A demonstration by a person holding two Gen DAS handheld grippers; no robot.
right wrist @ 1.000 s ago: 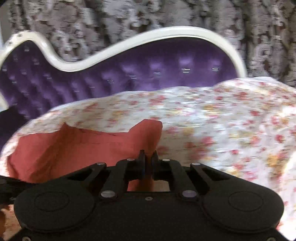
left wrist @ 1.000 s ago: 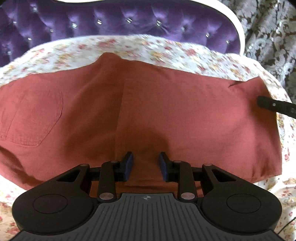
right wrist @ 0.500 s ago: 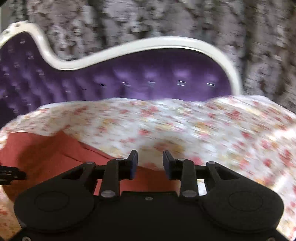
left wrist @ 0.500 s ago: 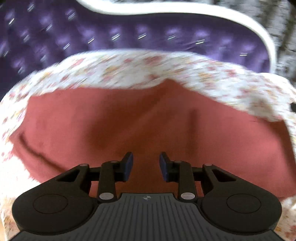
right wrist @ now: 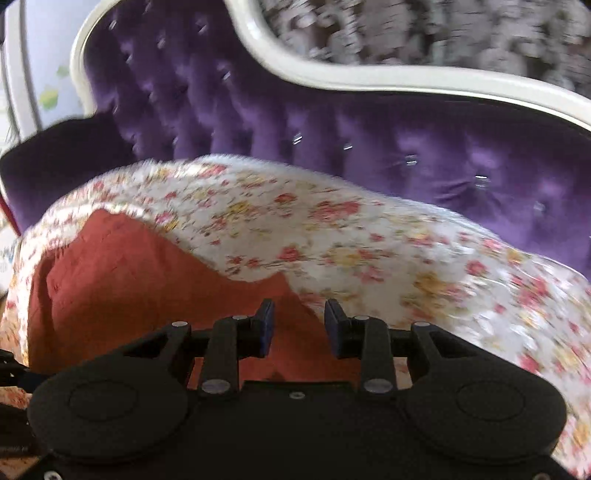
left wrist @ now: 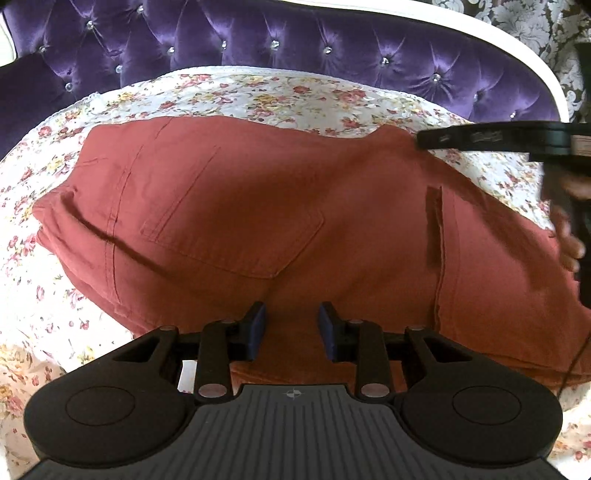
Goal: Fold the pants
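Observation:
The rust-red pants (left wrist: pixel 280 206) lie folded on a floral sheet (left wrist: pixel 258 92), back pocket (left wrist: pixel 236 229) facing up. My left gripper (left wrist: pixel 291 325) hovers open over their near edge, with cloth below the gap and nothing pinched. In the right wrist view my right gripper (right wrist: pixel 299 321) is open, its jaws closing, above a corner of the pants (right wrist: pixel 122 280); its pads touch nothing. From the left wrist view the right gripper (left wrist: pixel 480 138) reaches in over the pants' far right corner, a hand (left wrist: pixel 569 240) behind it.
A purple tufted headboard (left wrist: pixel 295 40) with a white frame (right wrist: pixel 332 74) rises behind the bed. Patterned grey wallpaper (right wrist: pixel 443 33) lies beyond it. The floral sheet (right wrist: pixel 369 240) spreads bare to the right of the pants.
The right gripper let go of the pants' corner, opened and swung sideways with a roll. The left gripper moved across the pants, so the back pocket now sits mid-view.

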